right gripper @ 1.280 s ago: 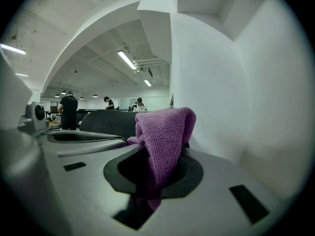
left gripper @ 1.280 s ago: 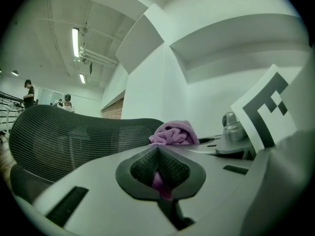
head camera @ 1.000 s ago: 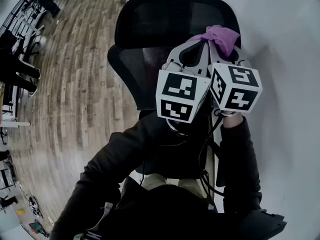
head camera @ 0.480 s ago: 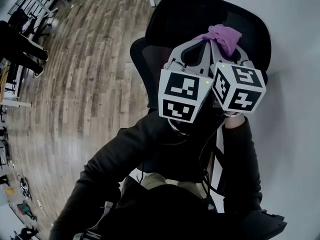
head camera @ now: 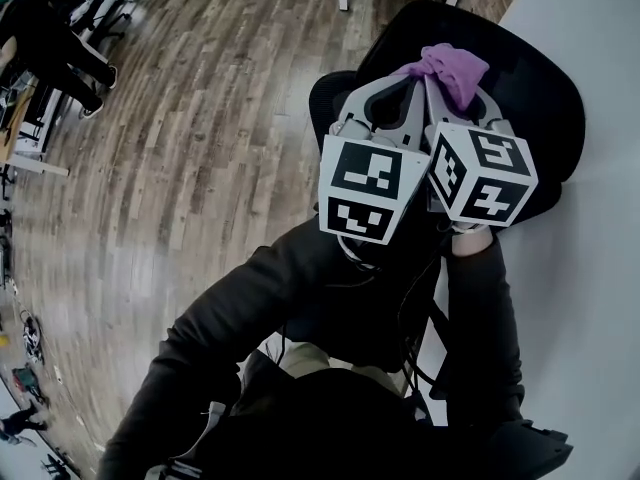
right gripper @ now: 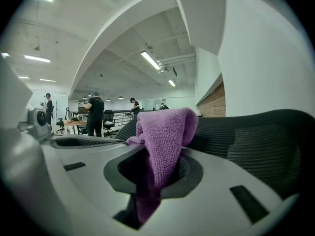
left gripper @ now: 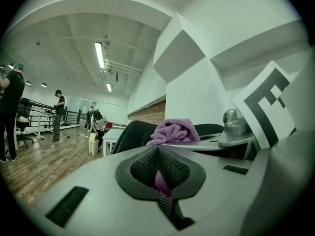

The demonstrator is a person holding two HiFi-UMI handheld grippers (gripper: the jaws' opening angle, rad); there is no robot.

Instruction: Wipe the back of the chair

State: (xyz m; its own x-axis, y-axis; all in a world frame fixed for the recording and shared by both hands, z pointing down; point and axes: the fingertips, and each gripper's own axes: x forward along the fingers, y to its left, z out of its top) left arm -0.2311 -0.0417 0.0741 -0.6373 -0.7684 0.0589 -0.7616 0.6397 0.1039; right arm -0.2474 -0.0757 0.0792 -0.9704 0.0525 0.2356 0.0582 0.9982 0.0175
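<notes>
around: two marker cubes [head camera: 368, 190] [head camera: 480, 173] side by side, nearly touching, over the person's dark sleeves [head camera: 250, 308]; black cable [head camera: 420, 268] hangs below them
blocking: cubes and both claw bodies cover the middle of the chair back [head camera: 530, 98] in head view; only its top and right edge show
blocking, gripper views: each claw's grey body fills the lower half of its view; right claw's body lies across the left gripper view, just beside
cloth [head camera: 447, 68]: purple, bunched, sticks up past the claw tips, in front of the chair back's upper part; contact with the mesh cannot be told
right claw [right gripper: 156, 154]: clenched on cloth, which runs down through the slot and bulges over the tips
left claw [left gripper: 158, 150]: jaws together, thin purple strip of the cloth caught in the slit; mesh shows through the hole
chair back, right gripper view: black mesh, close behind cloth, to the right
floor [head camera: 200, 168]: wood planks, brown-grey, glossy
wall [head camera: 590, 318]: plain white, just right of chair
room: open office, white ceiling with strip lamps [left gripper: 100, 55], brick band [right gripper: 214, 102] under a white soffit
people: several standing well off, one in black [right gripper: 94, 114] by a bench [right gripper: 74, 123]; more by a railing in left gripper view
far stuff: small, blurred, not readable
</notes>
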